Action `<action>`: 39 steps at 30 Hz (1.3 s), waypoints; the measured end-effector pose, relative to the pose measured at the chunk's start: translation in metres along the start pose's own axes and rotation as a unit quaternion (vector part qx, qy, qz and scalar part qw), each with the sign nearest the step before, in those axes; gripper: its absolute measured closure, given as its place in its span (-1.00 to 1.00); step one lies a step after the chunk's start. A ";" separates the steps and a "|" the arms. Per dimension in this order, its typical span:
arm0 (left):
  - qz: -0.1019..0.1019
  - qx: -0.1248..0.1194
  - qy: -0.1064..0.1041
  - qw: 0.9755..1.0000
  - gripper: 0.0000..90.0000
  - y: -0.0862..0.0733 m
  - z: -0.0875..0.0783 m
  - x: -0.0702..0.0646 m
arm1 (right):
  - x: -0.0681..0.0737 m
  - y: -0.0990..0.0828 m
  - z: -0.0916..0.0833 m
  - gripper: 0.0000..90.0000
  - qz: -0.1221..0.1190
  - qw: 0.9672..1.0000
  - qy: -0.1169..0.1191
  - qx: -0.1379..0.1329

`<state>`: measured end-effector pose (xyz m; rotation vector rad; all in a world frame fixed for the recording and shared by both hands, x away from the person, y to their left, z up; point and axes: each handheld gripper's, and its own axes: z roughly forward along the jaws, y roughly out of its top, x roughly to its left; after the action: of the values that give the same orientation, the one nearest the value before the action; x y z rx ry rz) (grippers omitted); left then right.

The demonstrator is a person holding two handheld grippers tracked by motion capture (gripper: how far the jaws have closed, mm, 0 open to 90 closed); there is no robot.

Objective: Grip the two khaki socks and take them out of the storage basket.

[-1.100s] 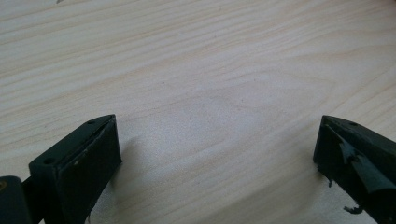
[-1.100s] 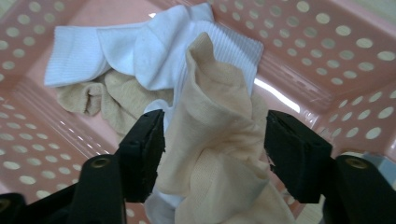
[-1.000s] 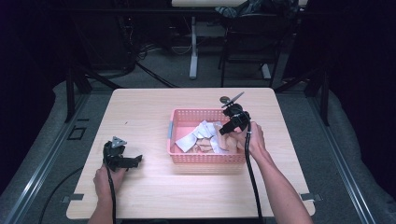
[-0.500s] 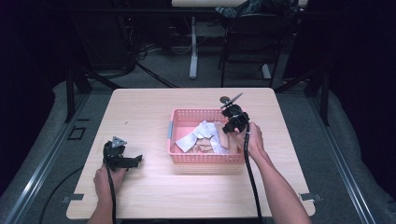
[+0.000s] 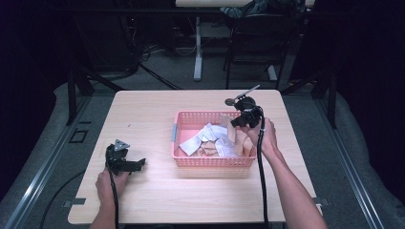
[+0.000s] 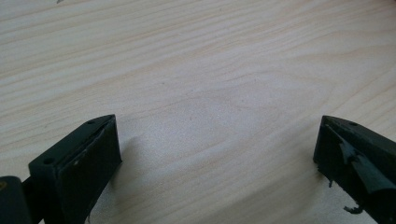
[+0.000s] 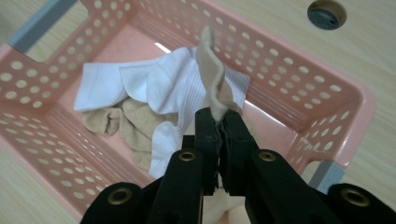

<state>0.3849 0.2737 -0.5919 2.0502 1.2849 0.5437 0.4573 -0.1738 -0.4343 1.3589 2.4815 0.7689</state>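
A beige sock [image 7: 211, 79] is pinched between the closed jaws of the right gripper [image 7: 218, 123], lifted above the pink perforated basket [image 5: 183, 125] near its right end. White socks [image 7: 140, 84] and what looks like more beige ones lie heaped inside. Over at the table's [image 5: 143, 109] left, the left gripper [image 5: 125, 163] rests low on the wood, jaws spread wide and empty.
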 end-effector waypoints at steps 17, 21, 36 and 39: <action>0.000 0.000 0.000 1.000 -1.00 0.000 0.000 0.000 | 0.003 0.016 -0.050 0.93 -0.009 0.998 0.000 -0.054; 0.001 -0.001 0.001 1.000 -0.99 0.000 0.000 0.000 | 0.002 0.018 -0.055 0.94 -0.015 0.999 0.001 -0.052; 0.001 -0.001 0.001 1.000 -1.00 0.000 0.000 0.000 | -0.006 0.017 -0.084 0.94 -0.009 0.997 -0.009 -0.073; 0.001 -0.002 0.004 1.000 -1.00 0.000 0.000 -0.001 | -0.009 0.017 -0.088 0.94 -0.009 0.997 -0.013 -0.070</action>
<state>0.3846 0.2732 -0.5919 2.0491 1.2849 0.5552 0.4379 -0.2039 -0.3516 1.2870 2.3678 0.8959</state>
